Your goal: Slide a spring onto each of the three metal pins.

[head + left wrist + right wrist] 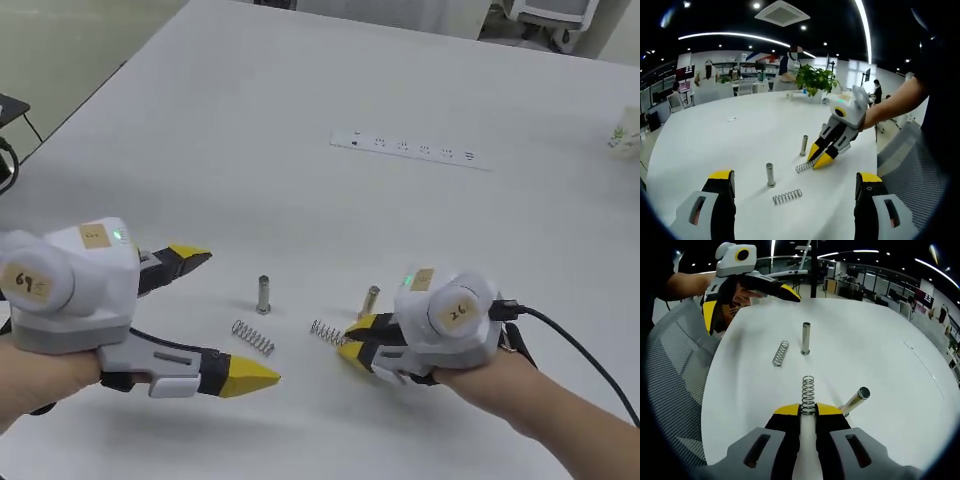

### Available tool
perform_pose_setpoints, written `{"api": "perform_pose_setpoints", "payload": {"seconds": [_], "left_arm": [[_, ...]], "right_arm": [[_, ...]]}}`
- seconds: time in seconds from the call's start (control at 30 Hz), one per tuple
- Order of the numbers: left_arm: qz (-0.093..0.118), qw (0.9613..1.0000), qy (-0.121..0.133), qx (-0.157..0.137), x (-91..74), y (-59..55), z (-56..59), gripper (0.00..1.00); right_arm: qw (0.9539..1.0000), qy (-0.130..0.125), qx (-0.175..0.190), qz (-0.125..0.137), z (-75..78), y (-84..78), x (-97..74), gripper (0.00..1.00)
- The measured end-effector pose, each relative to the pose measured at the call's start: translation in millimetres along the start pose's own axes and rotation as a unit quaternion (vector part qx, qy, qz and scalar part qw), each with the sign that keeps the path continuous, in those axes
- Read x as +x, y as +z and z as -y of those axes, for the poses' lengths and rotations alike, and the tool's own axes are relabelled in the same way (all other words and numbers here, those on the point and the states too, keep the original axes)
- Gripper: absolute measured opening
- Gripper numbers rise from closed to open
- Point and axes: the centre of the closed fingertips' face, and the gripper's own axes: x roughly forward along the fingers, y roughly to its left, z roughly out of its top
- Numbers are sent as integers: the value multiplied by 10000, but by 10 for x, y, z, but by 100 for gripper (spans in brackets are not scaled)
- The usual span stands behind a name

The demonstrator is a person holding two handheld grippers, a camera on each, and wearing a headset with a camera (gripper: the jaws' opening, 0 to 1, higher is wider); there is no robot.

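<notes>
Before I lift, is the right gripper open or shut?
Shut: the right gripper has its fingers pinching the near end of a spring.

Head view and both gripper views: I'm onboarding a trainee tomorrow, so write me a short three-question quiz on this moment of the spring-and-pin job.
1. True or false: the left gripper is shut.
2. What does the right gripper hold? A) a pin B) a spring C) nothing
3. Does the loose spring touch the upright pin?
Key: 1 false, its jaws stand wide apart. 2 B, clamped by one end. 3 No, it lies flat, apart from the pin.
</notes>
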Motion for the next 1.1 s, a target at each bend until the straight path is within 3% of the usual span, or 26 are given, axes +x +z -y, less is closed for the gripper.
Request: {"api": "perform_pose_setpoints", "payload": {"seconds": [0.57, 0.8, 1.1], "left_arm": [[146, 9994, -175, 245, 68, 228, 120, 97], [195, 9988, -270, 366, 148, 306, 207, 98], [260, 9970, -480, 549, 241, 422, 356, 95]], "right_arm": [[9990, 160, -306, 299, -105, 248, -438, 8], [9983, 147, -461, 322, -67, 240, -700, 8], [9980, 115, -538, 326, -35, 176, -875, 8]]}}
